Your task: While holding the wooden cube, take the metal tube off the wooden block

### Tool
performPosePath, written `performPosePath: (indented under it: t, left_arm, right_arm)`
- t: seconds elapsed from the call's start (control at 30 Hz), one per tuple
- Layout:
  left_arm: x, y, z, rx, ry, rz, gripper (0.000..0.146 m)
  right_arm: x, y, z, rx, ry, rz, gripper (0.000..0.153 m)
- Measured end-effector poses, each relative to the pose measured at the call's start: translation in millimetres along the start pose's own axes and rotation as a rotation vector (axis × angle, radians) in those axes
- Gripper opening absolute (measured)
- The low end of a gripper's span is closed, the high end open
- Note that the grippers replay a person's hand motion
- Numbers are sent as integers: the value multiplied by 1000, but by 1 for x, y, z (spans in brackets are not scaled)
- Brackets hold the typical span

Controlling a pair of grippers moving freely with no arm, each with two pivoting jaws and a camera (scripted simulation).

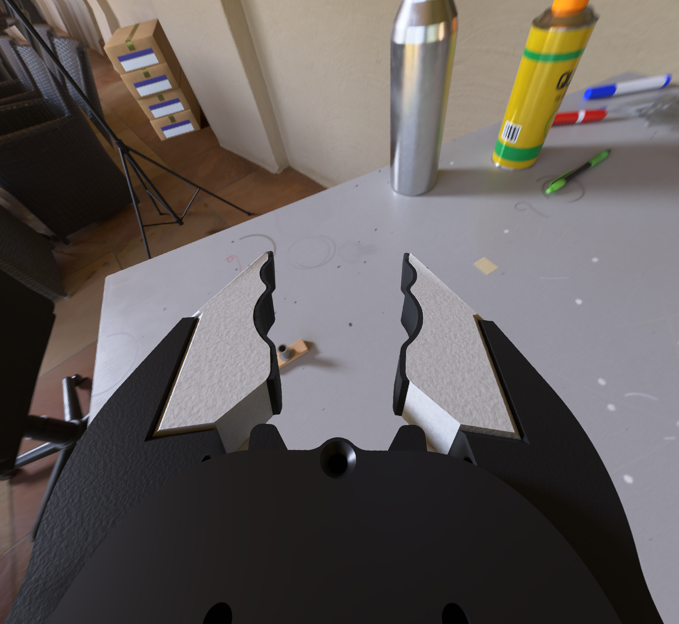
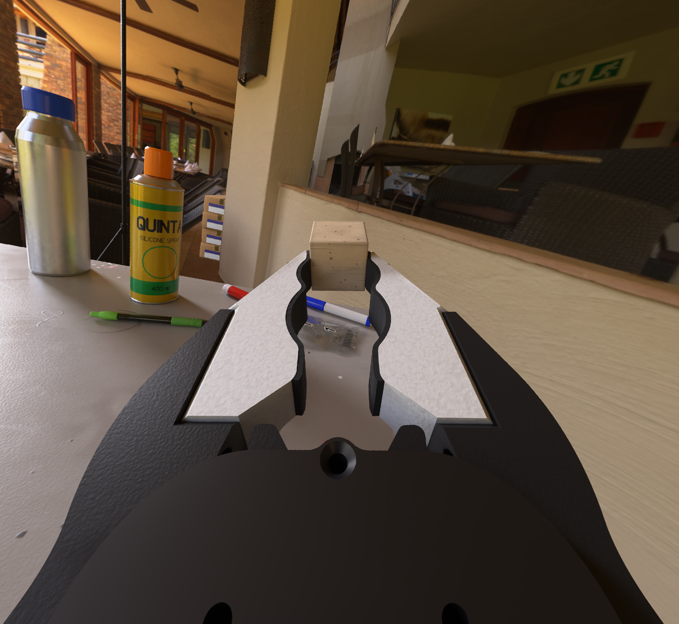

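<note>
My left gripper (image 1: 338, 268) fills the foreground, jaws spread wide with nothing between them, hovering above a grey table (image 1: 477, 312). Below it, partly hidden behind its left finger, a small wooden block (image 1: 295, 348) lies flat with a short metal tube (image 1: 283, 350) standing upright on it. Well ahead and to the right stand a silver bottle (image 1: 419, 99) and a yellow spray can (image 1: 540, 88), with a green pen (image 1: 577, 172) just beyond. My right gripper (image 2: 338, 264) is clamped on a wooden cube (image 2: 338, 257) at its fingertips, lifted clear of the table. Beneath and past those fingers lie a blue marker (image 2: 338, 309) and a clear plastic bag (image 2: 332, 340).
</note>
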State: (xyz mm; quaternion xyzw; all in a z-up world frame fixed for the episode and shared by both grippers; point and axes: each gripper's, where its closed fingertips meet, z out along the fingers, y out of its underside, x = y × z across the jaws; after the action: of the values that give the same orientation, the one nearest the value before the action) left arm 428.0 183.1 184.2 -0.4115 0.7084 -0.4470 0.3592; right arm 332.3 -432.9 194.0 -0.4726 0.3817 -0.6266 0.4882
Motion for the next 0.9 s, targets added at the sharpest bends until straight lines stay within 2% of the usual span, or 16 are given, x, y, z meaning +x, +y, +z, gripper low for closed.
performPosePath:
  t: [0.17, 0.27, 0.53, 0.73, 0.9]
  left_arm:
    - [-5, 16, 6, -126, 80, 83, 64]
    - [-17, 26, 10, -200, 80, 116, 56]
    - [-53, 45, 17, -322, 105, 87, 34]
    - [-77, 72, 18, -489, 131, 110, 17]
    - [-85, 77, 18, -558, 155, 133, 4]
  right_arm:
    - [-1, 0, 0, -2, -6, 2, 28]
    - [-2, 0, 1, -3, -10, -6, 28]
    - [-10, 1, 2, -7, -32, -19, 28]
    - [-11, 0, 2, -1, -35, -22, 28]
    - [-11, 3, 3, -9, -37, -20, 28]
